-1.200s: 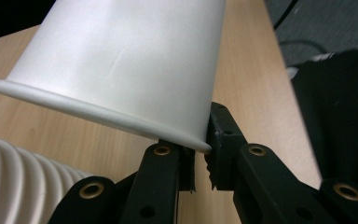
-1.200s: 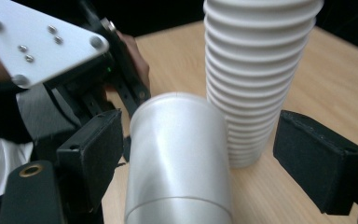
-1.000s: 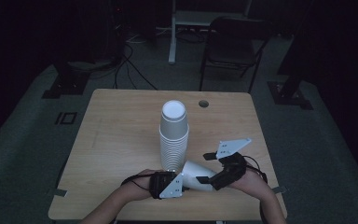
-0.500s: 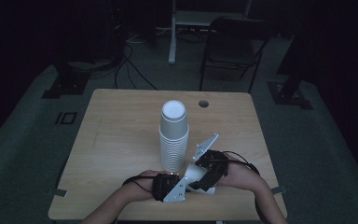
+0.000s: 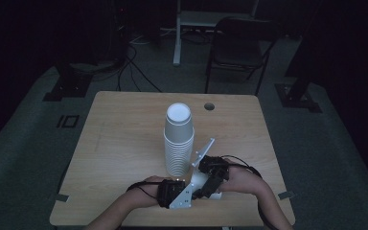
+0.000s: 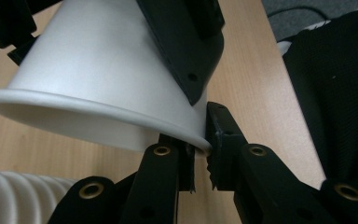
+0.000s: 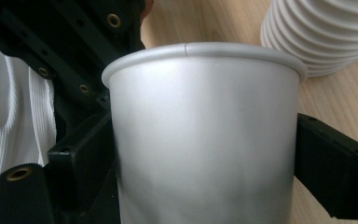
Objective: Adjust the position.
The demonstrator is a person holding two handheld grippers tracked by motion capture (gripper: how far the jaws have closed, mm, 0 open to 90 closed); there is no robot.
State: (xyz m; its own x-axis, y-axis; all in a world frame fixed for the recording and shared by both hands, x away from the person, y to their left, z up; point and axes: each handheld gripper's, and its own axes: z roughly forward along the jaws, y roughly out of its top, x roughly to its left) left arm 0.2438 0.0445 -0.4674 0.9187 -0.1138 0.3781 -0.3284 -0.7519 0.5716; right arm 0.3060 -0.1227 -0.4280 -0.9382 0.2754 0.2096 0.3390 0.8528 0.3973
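High view: a wooden surface (image 5: pixel 124 143) carries a tall stack of white paper cups (image 5: pixel 178 139), standing upright, mouths down, at the centre of the frame. Just below and to the right of the stack, at lower centre, a single white cup (image 5: pixel 199 181) lies tilted between the two grippers. The left gripper (image 5: pixel 188 190) comes in from the lower left, the right gripper (image 5: pixel 205 188) from the lower right; both meet at the cup, near the front edge of the surface.

Left gripper view: the jaws are drawn together and pinch the cup's rolled rim (image 6: pixel 193 135) at centre right of the frame, one jaw inside the mouth and one outside. The right gripper's black jaw lies along the cup wall at upper centre. The stack's ribbed rims show at lower left.

Right gripper view: the cup (image 7: pixel 205 135) stands between the jaws, its wall spanning the gap; one jaw meets its left side, one its right, so the gripper is clamped across the body. The stack (image 7: pixel 326 32) sits at upper right.
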